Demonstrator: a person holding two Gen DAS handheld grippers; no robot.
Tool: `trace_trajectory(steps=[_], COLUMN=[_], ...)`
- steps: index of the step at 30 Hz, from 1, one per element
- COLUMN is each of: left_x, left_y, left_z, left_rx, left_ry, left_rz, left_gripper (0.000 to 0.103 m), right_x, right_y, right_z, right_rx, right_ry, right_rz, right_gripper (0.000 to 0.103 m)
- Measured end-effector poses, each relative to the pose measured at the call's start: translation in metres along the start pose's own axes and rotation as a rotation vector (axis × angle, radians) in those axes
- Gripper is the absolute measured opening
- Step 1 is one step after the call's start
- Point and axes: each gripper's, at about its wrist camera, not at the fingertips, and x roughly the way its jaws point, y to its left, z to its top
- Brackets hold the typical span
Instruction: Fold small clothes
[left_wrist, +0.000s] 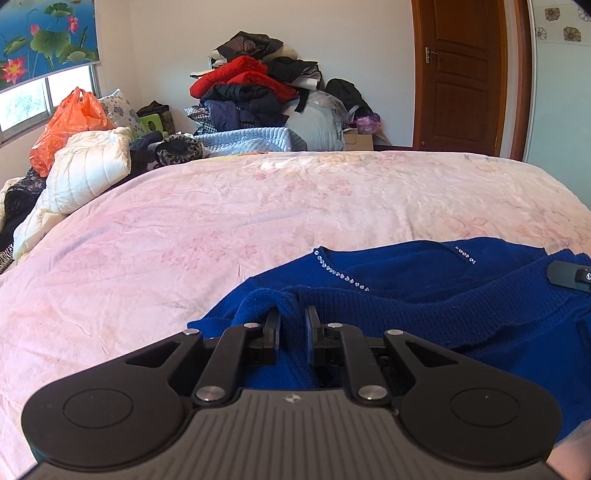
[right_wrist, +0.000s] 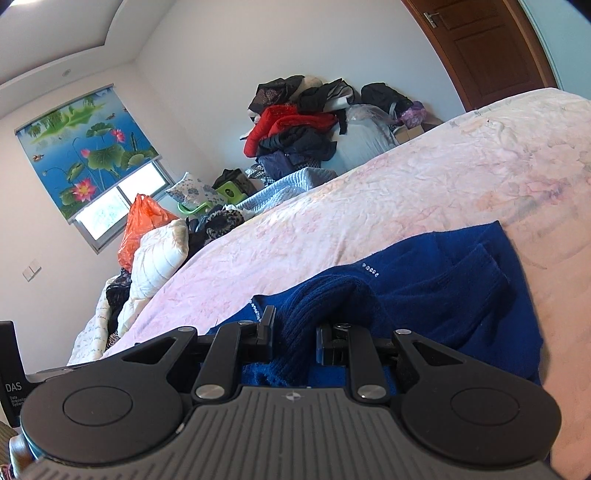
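Blue knit fills the space between my fingers on both sides — my left gripper (left_wrist: 293, 314) is pinched tight on a fold of the blue sweater (left_wrist: 424, 295) near its ribbed edge, and my right gripper (right_wrist: 295, 325) is clamped on a thicker bunch of the same ribbed hem, the jaws held a little apart by the wool. From the left wrist view I can see a black finger of my right gripper at the far right, resting against the sweater's edge. The sweater lies at the near side of the bed, on the pink flowered bedspread (left_wrist: 258, 221), with a line of small rhinestones (left_wrist: 340, 275) running along its neckline; in the right wrist view a flat folded part of it spreads to the right of my grip. Beyond it the bedspread runs bare to the far edge. Along the left side of the bed sit a white quilted jacket (left_wrist: 88, 170) and an orange plastic bag (left_wrist: 70, 125). Further back, against the white wall, stands a tall pile of clothes (left_wrist: 255, 96) — red, black and navy — over a pale blue quilted blanket (left_wrist: 251, 140). A lotus-print roller blind (right_wrist: 88, 151) hangs half down over the window at the left, and a brown wooden door (left_wrist: 461, 74) stands closed at the right.
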Motion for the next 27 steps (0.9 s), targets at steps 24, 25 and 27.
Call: trace_trajectory(steps=[24,25,27], left_x=[0.086,0.088,0.091], left_y=[0.005,0.007,0.009], left_z=[0.019,0.019,0.02], left_rx=[-0.119,-0.131,-0.136], left_ry=[0.143,0.15,0.158], left_rz=[-0.054,-0.059,-0.063], left_gripper=[0.013,0.013,0.013], right_x=[0.074,0.078,0.082], right_y=[-0.051,-0.055,-0.061], right_z=[0.02,0.019,0.017], right_rx=[0.127,0.139,0.158], right_ry=[0.106,0.116,0.131], right_rz=[-0.025,-0.03,-0.04], right_gripper=[0.028,0.028,0.035])
